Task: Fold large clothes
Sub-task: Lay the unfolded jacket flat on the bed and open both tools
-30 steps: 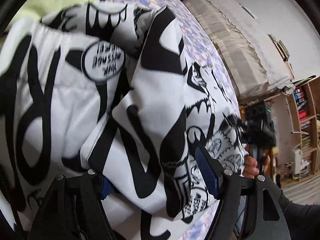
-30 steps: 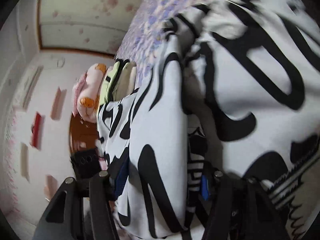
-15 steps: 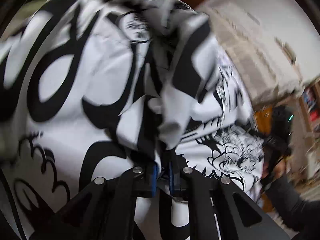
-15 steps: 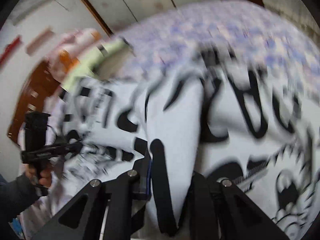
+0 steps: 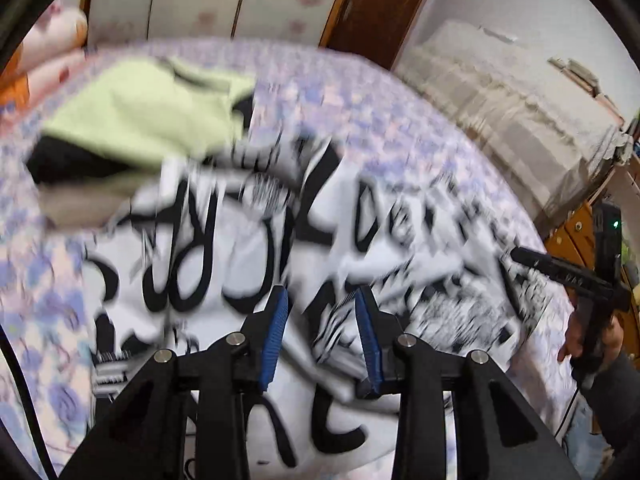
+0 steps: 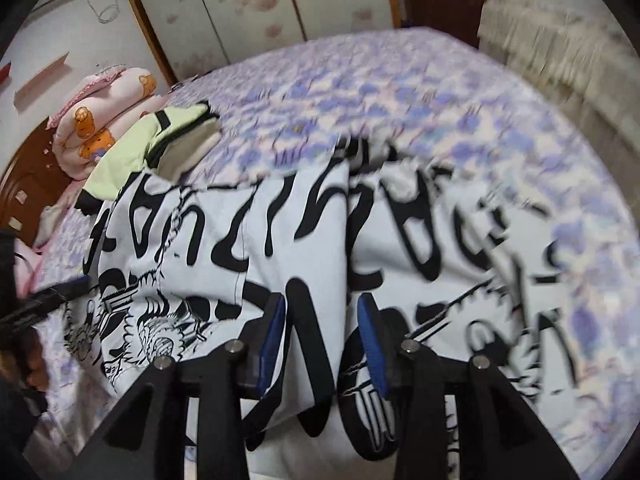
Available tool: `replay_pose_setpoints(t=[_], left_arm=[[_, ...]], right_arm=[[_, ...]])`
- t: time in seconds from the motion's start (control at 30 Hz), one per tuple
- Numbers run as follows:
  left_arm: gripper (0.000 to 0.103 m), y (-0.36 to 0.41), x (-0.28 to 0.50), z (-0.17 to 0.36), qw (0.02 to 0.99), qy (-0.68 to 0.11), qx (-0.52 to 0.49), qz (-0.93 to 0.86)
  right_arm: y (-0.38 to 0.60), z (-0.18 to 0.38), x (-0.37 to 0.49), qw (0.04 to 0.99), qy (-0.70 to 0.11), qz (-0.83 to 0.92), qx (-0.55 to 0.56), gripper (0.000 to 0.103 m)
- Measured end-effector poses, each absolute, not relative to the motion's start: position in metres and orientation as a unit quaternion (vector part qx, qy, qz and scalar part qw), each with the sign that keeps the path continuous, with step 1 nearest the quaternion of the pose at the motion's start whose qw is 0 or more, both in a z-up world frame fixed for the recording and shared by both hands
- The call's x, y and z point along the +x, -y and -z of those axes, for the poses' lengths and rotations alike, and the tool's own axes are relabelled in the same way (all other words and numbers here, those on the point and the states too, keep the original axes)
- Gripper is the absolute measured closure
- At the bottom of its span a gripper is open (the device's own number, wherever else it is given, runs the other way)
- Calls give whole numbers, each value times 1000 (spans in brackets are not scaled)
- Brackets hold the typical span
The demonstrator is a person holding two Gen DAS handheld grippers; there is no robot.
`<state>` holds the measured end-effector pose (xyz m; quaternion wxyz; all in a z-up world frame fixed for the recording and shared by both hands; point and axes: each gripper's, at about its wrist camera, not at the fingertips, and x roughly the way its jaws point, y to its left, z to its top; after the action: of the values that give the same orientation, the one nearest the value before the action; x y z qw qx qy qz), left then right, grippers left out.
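Surface: bed with a purple floral cover; wardrobe doors and a dark wooden door stand behind it.
Garment: white sweatshirt with black graffiti print, spread across the near half of the bed, creased, with one ridge running toward the right wrist camera.
Left gripper: fingers parted, blue pads either side of a raised fold; no pad visibly pinches it. Cloth lies slack on the bed, so the grip is judged released.
Right gripper: fingers parted, straddling the ridge; cloth passes between the pads without visible clamping.
Placement reason: both grippers sit at the near hem, well apart, probably so the garment lies wide and flat for folding.
Neighbours: yellow-green garment at the far left corner, touching the sweatshirt's far edge; pink bear-print quilt rolled by the headboard.
Image quality: motion blur; fine contact cannot be confirmed.
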<state>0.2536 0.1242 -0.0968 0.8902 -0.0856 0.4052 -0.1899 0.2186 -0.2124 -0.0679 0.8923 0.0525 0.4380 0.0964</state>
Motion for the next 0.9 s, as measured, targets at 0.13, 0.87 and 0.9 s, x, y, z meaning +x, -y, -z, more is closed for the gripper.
replay_pose_setpoints(t=[0.13,0.87,0.9], left_arm=[[70,-91,271,73,903,-362,-83,217],[102,-89,369,181,888,-436,-74,125],[102,-89,366,176,887,-439,-73,120]], right_arm=[[189,52,230,904,-410,-111,55,63],[168,131,295,887,-458,-54,-13,78],[169,125,292,886,-461,-50,0,77]])
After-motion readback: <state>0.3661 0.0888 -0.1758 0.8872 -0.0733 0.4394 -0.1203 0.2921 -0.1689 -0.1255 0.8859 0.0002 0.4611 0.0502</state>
